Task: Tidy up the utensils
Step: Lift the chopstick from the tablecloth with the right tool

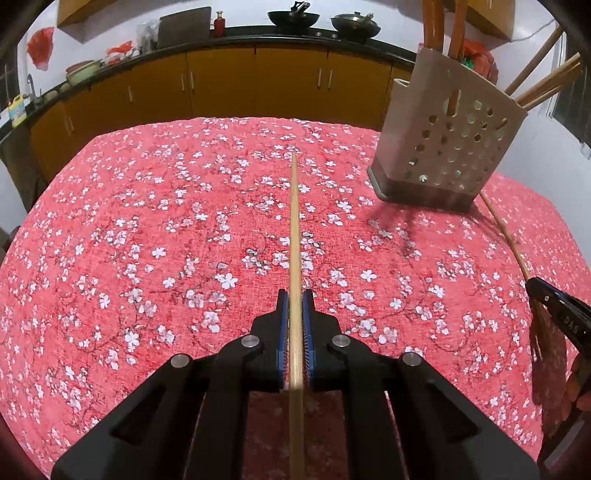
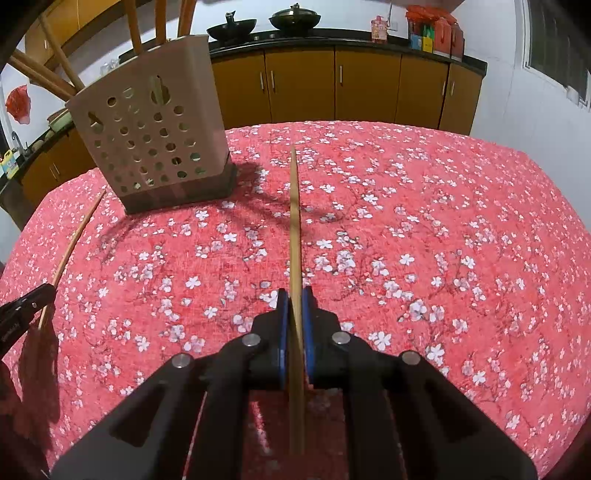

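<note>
**Chopsticks clamped in both grippers beside the holder**

Chopsticks sit in both of our grippers. In the left wrist view, the left gripper point(image 1: 295, 295) is closed on a pale wooden chopstick point(image 1: 294, 229) that runs straight up the middle of the frame between the blue pads point(image 1: 283, 325), its tip ending over the red floral cloth point(image 1: 147, 229) covering the worktop. At the right edge of that frame we see the right gripper point(image 1: 554, 306) holding the second chopstick point(image 1: 506, 236), which reaches up toward the base of the utensil holder.

The utensil holder point(image 1: 443, 147), beige with round holes and a dark base, stands on the cloth in the upper right of the left wrist view. Wooden handles point(image 1: 456, 33) and more chopsticks stick out of its top.

In the right wrist view, the right gripper point(image 2: 294, 299) is likewise closed on its chopstick point(image 2: 294, 221), centred in the frame, tip over the cloth point(image 2: 443, 258) just right of the holder's shadow. The holder point(image 2: 151, 133) stands in the upper left here. At the left edge the left gripper point(image 2: 29, 306) shows with its chopstick point(image 2: 74, 236) slanting up toward the holder's base.

Behind the worktop we see yellow cabinets point(image 2: 332, 85) and two dark woks point(image 2: 295, 18) on the far counter.
</note>
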`<state>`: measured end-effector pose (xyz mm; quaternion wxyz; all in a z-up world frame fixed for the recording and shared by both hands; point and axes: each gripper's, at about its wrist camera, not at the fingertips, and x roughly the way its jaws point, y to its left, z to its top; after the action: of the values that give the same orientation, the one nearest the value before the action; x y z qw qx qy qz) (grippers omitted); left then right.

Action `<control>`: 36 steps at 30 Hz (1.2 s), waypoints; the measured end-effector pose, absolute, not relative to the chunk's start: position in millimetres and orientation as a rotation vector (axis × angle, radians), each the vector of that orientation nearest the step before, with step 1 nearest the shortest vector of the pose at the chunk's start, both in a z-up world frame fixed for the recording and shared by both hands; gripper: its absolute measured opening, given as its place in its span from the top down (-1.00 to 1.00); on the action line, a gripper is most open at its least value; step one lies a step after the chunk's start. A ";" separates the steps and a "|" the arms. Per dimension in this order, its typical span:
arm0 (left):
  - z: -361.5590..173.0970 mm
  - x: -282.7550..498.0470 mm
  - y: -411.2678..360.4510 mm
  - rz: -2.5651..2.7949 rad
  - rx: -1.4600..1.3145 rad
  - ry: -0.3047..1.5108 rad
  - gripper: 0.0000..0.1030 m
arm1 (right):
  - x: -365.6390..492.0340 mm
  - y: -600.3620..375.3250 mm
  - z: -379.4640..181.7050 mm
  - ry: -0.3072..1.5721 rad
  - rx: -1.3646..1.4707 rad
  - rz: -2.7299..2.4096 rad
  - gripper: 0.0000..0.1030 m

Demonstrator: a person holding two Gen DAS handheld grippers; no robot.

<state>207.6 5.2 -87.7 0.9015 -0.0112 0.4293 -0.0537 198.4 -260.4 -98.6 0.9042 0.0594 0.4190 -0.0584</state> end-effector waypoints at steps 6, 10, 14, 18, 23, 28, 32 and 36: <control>-88.0 205.9 -4.9 -0.140 0.028 0.887 0.46 | 196.2 -259.2 -97.5 0.867 0.096 -0.132 0.81; -89.1 206.5 -13.3 -0.134 0.073 0.884 0.41 | 196.3 -257.5 -97.9 0.868 0.086 -0.136 0.81; -89.9 207.2 -12.4 -0.140 0.060 0.884 0.41 | 196.0 -258.1 -98.2 0.868 0.079 -0.138 0.80; -91.1 208.1 -12.9 -0.137 0.067 0.885 0.41 | 196.0 -258.1 -98.5 0.868 0.079 -0.137 0.80; -90.0 205.9 -4.1 -0.153 0.042 0.883 0.44 | 196.2 -257.4 -98.6 0.868 0.079 -0.138 0.80; -89.1 199.0 -0.7 -0.153 0.054 0.891 0.49 | 196.1 -257.6 -98.7 0.867 0.079 -0.138 0.80; -89.0 191.6 4.4 -0.151 0.045 0.894 0.53 | 196.7 -257.7 -98.1 0.867 0.077 -0.139 0.80; -89.2 184.4 6.9 -0.152 0.041 0.892 0.55 | 198.4 -255.8 -96.4 0.868 0.056 -0.154 0.77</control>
<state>184.4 6.9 -89.2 0.8992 0.0198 0.4309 -0.0736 198.4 -255.8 -96.4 0.9039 0.0272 0.4202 -0.0745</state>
